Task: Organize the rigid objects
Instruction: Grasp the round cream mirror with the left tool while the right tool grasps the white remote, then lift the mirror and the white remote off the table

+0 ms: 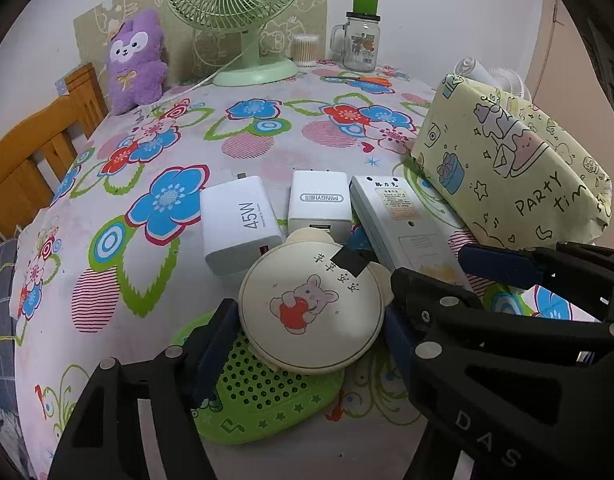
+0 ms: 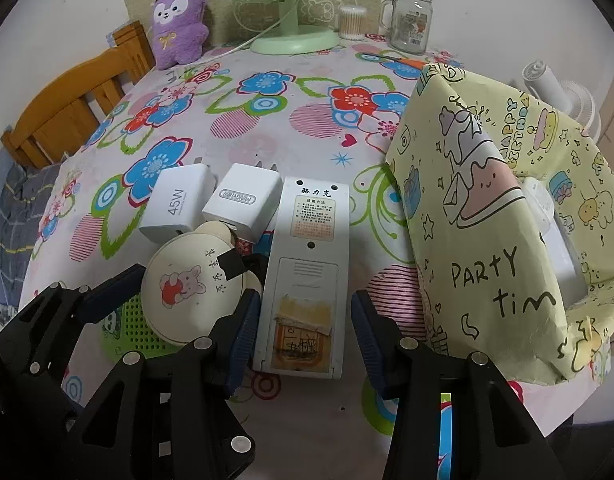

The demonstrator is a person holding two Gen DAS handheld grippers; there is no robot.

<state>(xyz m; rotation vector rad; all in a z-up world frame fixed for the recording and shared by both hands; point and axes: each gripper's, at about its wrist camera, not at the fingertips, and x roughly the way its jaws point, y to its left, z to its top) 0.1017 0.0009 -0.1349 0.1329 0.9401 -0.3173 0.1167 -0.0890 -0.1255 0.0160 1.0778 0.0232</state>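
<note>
A round cream case (image 1: 311, 312) with a bear print lies tilted on a green perforated case (image 1: 267, 396). My left gripper (image 1: 313, 298) is shut on it, a blue pad against each side. Behind it stand a white 45W charger (image 1: 239, 220) and a smaller white charger (image 1: 319, 204). A long white device (image 2: 307, 260) lies face down beside them. My right gripper (image 2: 303, 304) straddles its near end: the left pad (image 2: 245, 328) touches its edge, and a strip of cloth shows before the right pad (image 2: 365, 332).
A box wrapped in yellow party paper (image 2: 487, 208) stands close on the right, open on its far side. At the back of the flowered tablecloth (image 1: 287, 152) are a green fan (image 1: 243, 12), a purple plush (image 1: 137, 64), a glass jar (image 1: 361, 40) and cotton swabs (image 1: 305, 50). A wooden chair (image 1: 31, 152) is on the left.
</note>
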